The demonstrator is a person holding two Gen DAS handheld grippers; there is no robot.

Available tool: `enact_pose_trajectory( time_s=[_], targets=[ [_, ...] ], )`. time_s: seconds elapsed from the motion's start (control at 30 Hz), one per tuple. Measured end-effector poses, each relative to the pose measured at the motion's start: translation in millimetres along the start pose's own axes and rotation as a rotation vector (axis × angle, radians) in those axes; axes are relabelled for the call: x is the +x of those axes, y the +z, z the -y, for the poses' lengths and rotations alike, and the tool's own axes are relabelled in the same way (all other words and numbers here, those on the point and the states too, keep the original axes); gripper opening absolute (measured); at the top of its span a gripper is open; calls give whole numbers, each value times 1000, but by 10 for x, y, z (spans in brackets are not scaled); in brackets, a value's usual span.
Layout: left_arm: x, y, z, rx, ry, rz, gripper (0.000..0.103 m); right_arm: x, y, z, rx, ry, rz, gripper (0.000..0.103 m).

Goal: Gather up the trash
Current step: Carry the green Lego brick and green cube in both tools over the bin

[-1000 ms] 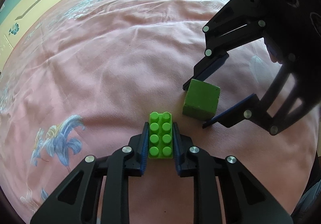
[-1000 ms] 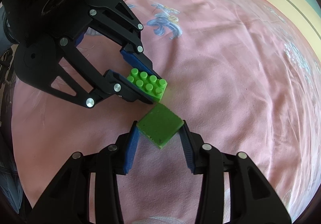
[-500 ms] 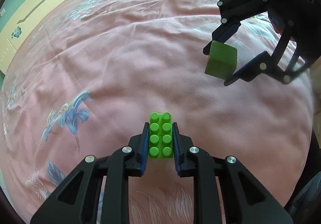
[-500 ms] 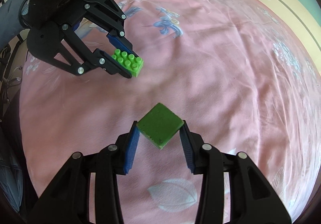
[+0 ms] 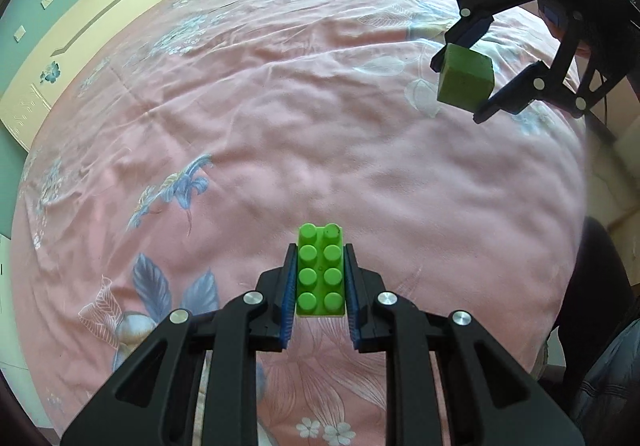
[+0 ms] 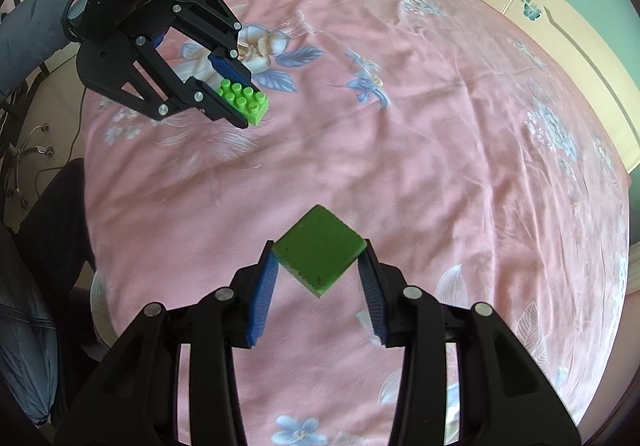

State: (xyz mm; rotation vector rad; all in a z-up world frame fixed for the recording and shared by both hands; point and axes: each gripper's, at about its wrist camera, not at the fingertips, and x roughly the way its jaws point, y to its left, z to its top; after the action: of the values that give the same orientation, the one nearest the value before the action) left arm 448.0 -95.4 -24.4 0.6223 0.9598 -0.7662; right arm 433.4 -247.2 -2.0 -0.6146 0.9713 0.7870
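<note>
My left gripper (image 5: 320,266) is shut on a bright green studded toy brick (image 5: 320,274) and holds it above the pink bed; the same brick (image 6: 242,102) and gripper show at the upper left of the right wrist view. My right gripper (image 6: 318,258) is shut on a dark green cube (image 6: 318,254), gripped corner-on and held in the air. In the left wrist view the cube (image 5: 464,78) and right gripper (image 5: 460,74) are at the upper right, well apart from the brick.
A pink floral bedspread (image 5: 280,126) fills both views. A cream headboard (image 5: 80,30) stands at the far side against a green wall. The bed's edge, the floor and a chair base (image 6: 28,150) lie at the left of the right wrist view.
Both grippers have risen off the bedspread with their objects and moved apart. The cube, on the bed a second ago, is now in the air.
</note>
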Motion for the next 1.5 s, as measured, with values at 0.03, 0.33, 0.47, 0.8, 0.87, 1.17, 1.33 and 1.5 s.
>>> enact_pose_trajectory(
  time_s=[0.03, 0.33, 0.47, 0.8, 0.87, 1.17, 1.33, 1.5],
  targets=[
    [-76, -33, 33, 7, 6, 8, 24, -56, -3, -45, -4, -4, 1, 42],
    [-658, -306, 360, 38, 28, 51, 24, -605, -64, -548, -38, -34, 31, 42],
    [-894, -454, 565, 64, 33, 63, 24, -793, -118, -817, -59, -42, 36, 42],
    [-1322, -824, 1027, 113, 28, 100, 24, -1133, -324, -1465, -104, -60, 47, 42],
    [-1376, -906, 1129, 135, 23, 104, 24, -1168, -364, -1593, -120, -58, 44, 42],
    [-1509, -1263, 1580, 201, -8, 111, 24, -1226, -524, -2243, -186, -50, 32, 42],
    [-1506, -1479, 1828, 241, -43, 95, 24, -1160, -648, -2571, -211, -23, 27, 42],
    [-1473, -1684, 2052, 275, -71, 85, 24, -1023, -754, -2795, -220, 10, 16, 42]
  ],
)
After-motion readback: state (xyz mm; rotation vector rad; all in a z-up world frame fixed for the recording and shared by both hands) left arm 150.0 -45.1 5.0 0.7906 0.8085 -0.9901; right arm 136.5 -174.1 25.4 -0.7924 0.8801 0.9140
